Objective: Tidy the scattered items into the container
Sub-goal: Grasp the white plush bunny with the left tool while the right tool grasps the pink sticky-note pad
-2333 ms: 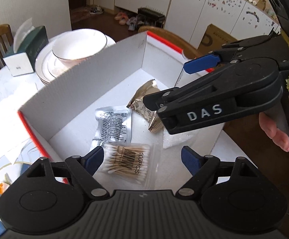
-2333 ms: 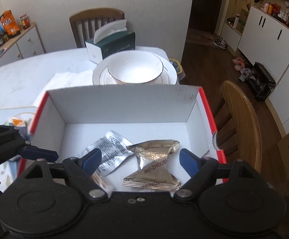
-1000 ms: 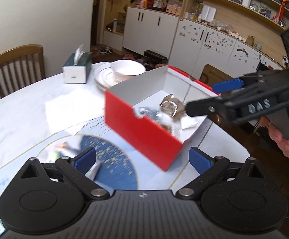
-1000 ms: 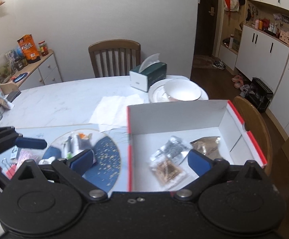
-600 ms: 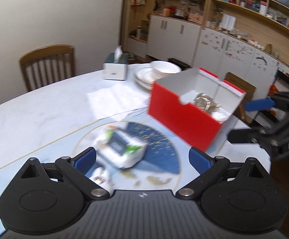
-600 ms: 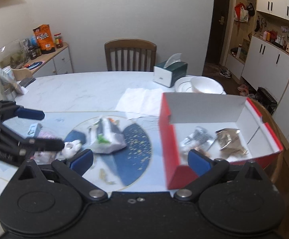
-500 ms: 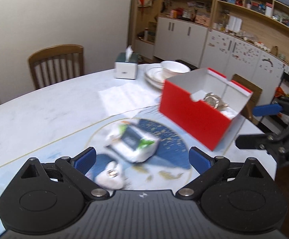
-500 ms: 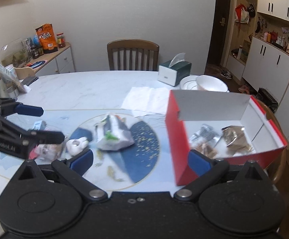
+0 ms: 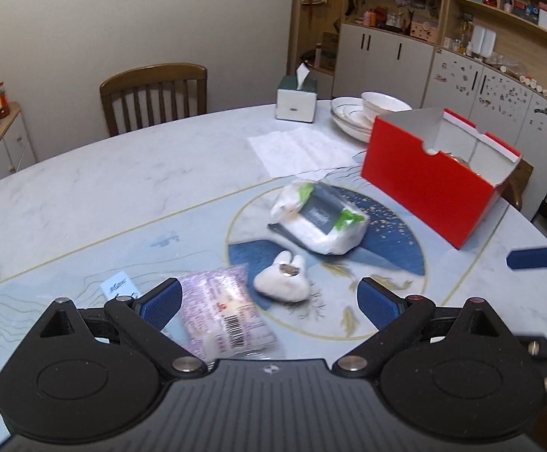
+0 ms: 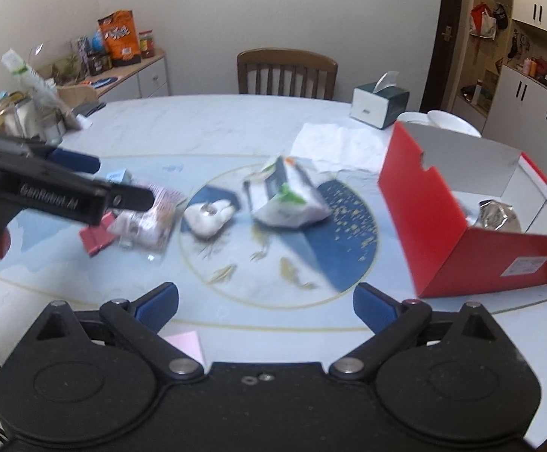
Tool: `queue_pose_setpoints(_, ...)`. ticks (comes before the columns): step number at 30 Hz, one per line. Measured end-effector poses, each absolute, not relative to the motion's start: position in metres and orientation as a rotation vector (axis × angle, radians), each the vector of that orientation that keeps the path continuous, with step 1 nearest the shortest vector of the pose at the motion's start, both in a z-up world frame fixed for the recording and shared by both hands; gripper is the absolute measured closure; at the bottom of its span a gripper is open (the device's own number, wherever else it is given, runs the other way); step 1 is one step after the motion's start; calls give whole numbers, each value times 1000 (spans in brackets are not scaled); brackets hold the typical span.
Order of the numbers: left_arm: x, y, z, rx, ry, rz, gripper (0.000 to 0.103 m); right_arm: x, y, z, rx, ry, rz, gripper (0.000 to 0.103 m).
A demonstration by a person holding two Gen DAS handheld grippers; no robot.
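From my left wrist view, my left gripper is hovering low over the table, its blue pads spread wide and gripping nothing. The pink snack packet is lying partly under my left pad, its long axis running away from me toward the red box. Just right of the packet, the white plush toy is resting with its ears pointing toward the box. Beyond the toy, the white wipes pack is lying with its long axis angled toward the box's near corner. The box is standing upright, open top up, at the table's right edge.

From my right wrist view, my right gripper is likewise hanging wide open and empty, short of the box. This view alone is showing my left gripper from the side, held level above the packet, plus a red card left of the packet, a pink note near my pads, and a gold pouch inside the box. Only the left view is showing a small white card left of the packet.
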State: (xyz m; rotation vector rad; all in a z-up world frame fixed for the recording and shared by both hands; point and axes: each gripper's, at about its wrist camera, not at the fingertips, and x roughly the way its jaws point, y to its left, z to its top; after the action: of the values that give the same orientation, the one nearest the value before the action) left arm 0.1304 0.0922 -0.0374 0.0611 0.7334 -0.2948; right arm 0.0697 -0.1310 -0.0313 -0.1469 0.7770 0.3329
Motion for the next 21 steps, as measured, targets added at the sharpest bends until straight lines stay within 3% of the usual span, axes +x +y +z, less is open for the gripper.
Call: queue_pose_setpoints(21, 181, 52, -71, 211, 760, -439, 3, 54, -90, -80, -220, 874, 384, 13)
